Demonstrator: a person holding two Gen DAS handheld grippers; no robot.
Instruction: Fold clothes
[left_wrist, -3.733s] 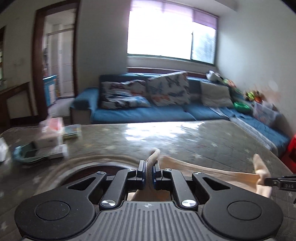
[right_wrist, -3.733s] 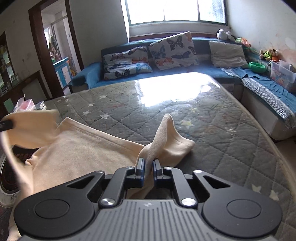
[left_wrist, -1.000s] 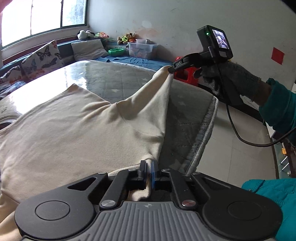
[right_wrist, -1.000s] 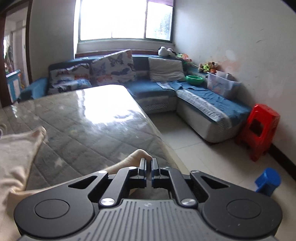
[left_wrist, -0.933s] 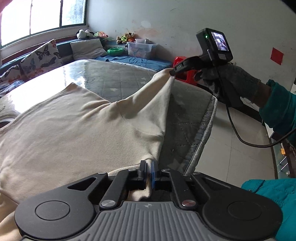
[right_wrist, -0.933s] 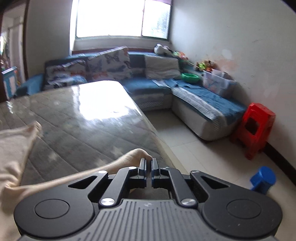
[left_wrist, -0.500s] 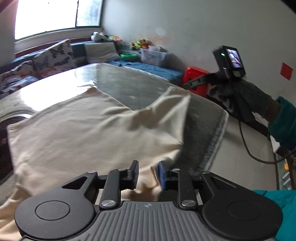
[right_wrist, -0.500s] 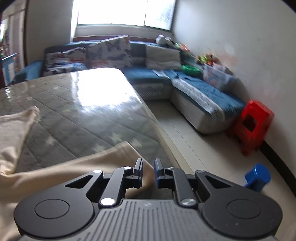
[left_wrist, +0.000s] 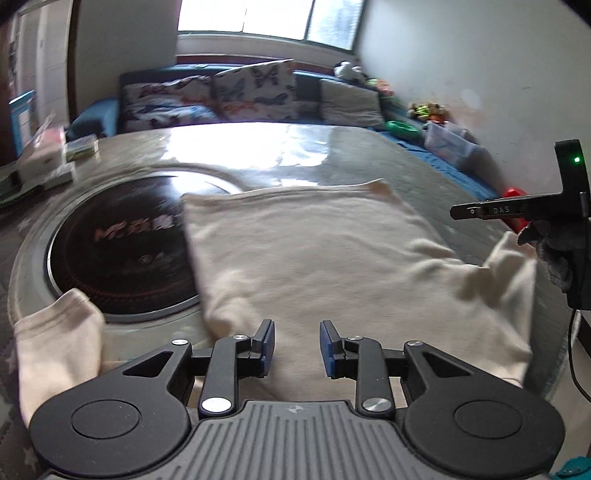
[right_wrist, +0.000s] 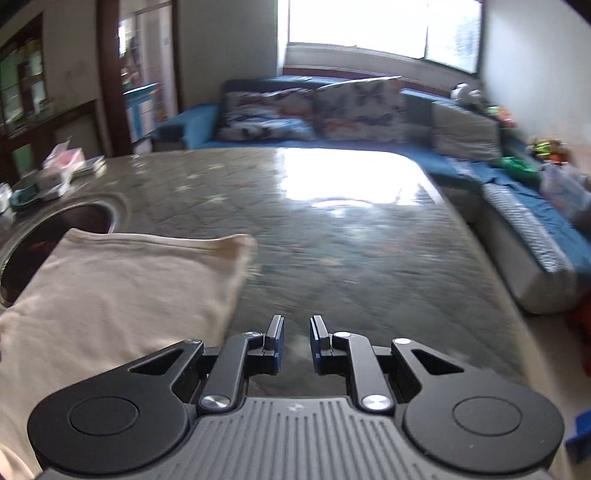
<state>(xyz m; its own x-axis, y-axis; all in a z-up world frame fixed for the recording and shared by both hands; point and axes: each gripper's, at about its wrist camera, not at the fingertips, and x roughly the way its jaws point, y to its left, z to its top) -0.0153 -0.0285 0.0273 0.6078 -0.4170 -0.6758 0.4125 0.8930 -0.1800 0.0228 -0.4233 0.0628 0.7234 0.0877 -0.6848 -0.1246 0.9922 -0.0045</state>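
Observation:
A cream shirt (left_wrist: 317, 254) lies spread flat on the grey quilted table (left_wrist: 424, 173), one sleeve (left_wrist: 55, 343) at the near left and one (left_wrist: 513, 273) at the right edge. My left gripper (left_wrist: 297, 347) is open and empty just above the shirt's near edge. In the right wrist view the shirt (right_wrist: 122, 291) lies to the left. My right gripper (right_wrist: 296, 341) is open and empty over bare table beside it. It also shows in the left wrist view (left_wrist: 480, 212), above the right sleeve.
A round dark inset plate (left_wrist: 118, 247) sits in the table, partly under the shirt. Boxes and a tissue pack (left_wrist: 40, 158) stand at the far left. A blue sofa (right_wrist: 332, 122) with cushions runs behind and to the right. The table edge drops off at the right.
Both grippers opened and let go of the shirt, which has dropped flat on the table. Both views have swung left toward the sofa and window.

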